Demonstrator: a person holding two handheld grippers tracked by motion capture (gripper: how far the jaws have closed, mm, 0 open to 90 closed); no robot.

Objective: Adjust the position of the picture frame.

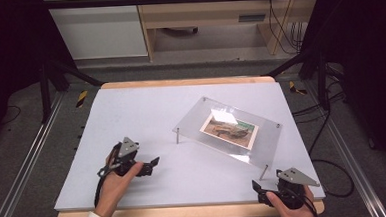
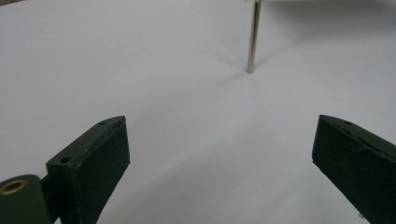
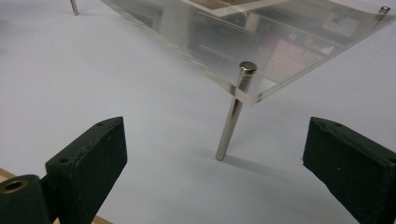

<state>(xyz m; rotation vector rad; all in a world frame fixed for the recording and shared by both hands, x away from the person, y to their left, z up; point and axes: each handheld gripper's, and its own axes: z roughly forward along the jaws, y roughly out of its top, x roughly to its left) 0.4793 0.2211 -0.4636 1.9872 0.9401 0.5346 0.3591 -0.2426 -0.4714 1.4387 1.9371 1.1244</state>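
Note:
A clear acrylic plate [image 1: 265, 140] stands on thin metal legs right of the table's middle, with a photo card [image 1: 229, 129] at its centre. My left gripper [image 1: 152, 163] rests on the white surface to the plate's left, and its jaws stand open with nothing between them [image 2: 219, 122]. Ahead of it rises the plate's near-left leg [image 2: 251, 42]. At the front right edge my right gripper [image 1: 257, 186] is open too [image 3: 212, 122], and it faces the front corner leg [image 3: 232, 114] under the plate's corner [image 3: 243, 91]. Neither gripper touches the plate.
The white mat [image 1: 131, 116] covers a wooden table whose front edge [image 1: 186, 212] lies close to both hands. Metal rails run along both sides. Cables lie on the floor at the right [image 1: 329, 171]. Furniture stands beyond the far edge.

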